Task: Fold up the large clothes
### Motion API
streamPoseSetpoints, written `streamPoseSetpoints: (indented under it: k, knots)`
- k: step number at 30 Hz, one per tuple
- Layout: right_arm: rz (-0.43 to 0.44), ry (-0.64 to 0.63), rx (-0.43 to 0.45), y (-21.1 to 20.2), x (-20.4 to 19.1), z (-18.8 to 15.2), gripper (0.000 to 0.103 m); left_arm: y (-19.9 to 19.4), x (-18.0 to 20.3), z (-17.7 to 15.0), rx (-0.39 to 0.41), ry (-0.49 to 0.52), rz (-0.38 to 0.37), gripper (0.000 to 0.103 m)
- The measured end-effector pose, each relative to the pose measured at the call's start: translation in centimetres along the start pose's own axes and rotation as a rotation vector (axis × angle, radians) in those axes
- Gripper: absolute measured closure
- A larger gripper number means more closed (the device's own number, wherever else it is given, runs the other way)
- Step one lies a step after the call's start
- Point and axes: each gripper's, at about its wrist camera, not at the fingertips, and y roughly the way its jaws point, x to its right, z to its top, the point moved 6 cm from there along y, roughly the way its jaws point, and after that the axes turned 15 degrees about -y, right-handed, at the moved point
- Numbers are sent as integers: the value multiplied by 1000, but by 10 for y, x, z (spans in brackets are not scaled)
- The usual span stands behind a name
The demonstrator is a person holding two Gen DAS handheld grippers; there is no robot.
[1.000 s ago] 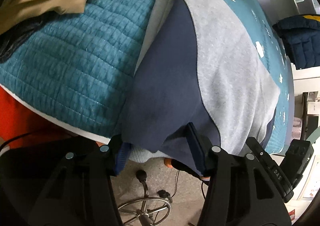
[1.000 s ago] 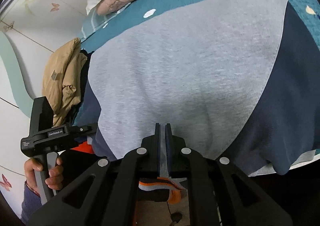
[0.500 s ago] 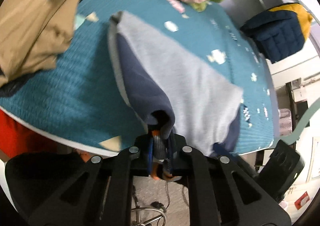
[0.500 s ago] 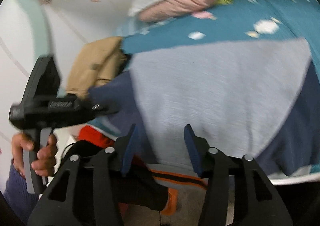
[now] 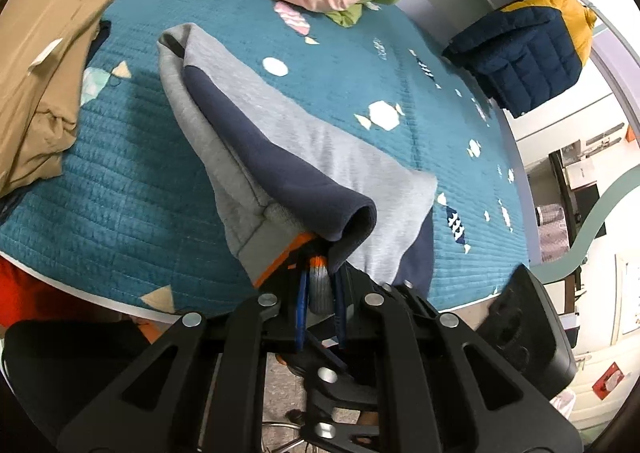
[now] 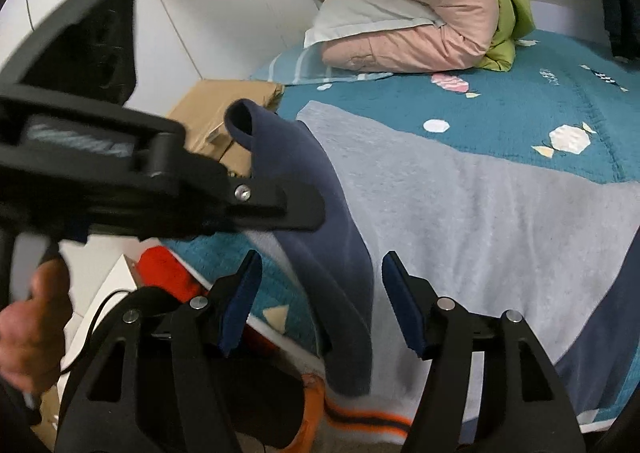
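Sweatshirt (image 5: 320, 141), grey with navy panels, spread on a teal quilted bed (image 5: 120, 181), near edge hanging over the side. Left claw (image 5: 320, 293) clenched on the orange-striped hem, lifting a fold of navy and grey cloth off the quilt. Right claw (image 6: 320, 293) released, jaws just opened wide, navy fold (image 6: 320, 213) hanging between the blue pads but touching neither. Seen in the right view, a hand (image 6: 28, 333) gripping the left claw's handle. Tan garment (image 5: 40, 73) folded on the bed left of the sweatshirt. Pink quilt (image 6: 400, 13) with green lining rolled at the bed's far end. Navy and yellow jacket (image 5: 528, 53) beyond the bed, far right.
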Motion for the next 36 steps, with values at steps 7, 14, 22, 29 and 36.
streamPoseSetpoints:
  k: [7, 14, 22, 29, 36]
  knots:
    - [-15, 74, 12, 0, 25, 6, 90, 1, 24, -8, -10, 51, -28, 93]
    - [47, 346, 109, -40, 73, -7, 91, -11, 70, -23, 24, 203, -202, 84]
    - [-40, 653, 234, -112, 140, -66, 91, 17, 75, -18, 121, 223, -92, 57]
    - [-127, 865, 135, -108, 179, -136, 91, 111, 39, -34, 0, 191, 141, 46]
    - [-124, 895, 99, -114, 188, -153, 86, 144, 15, -41, -28, 162, 215, 32]
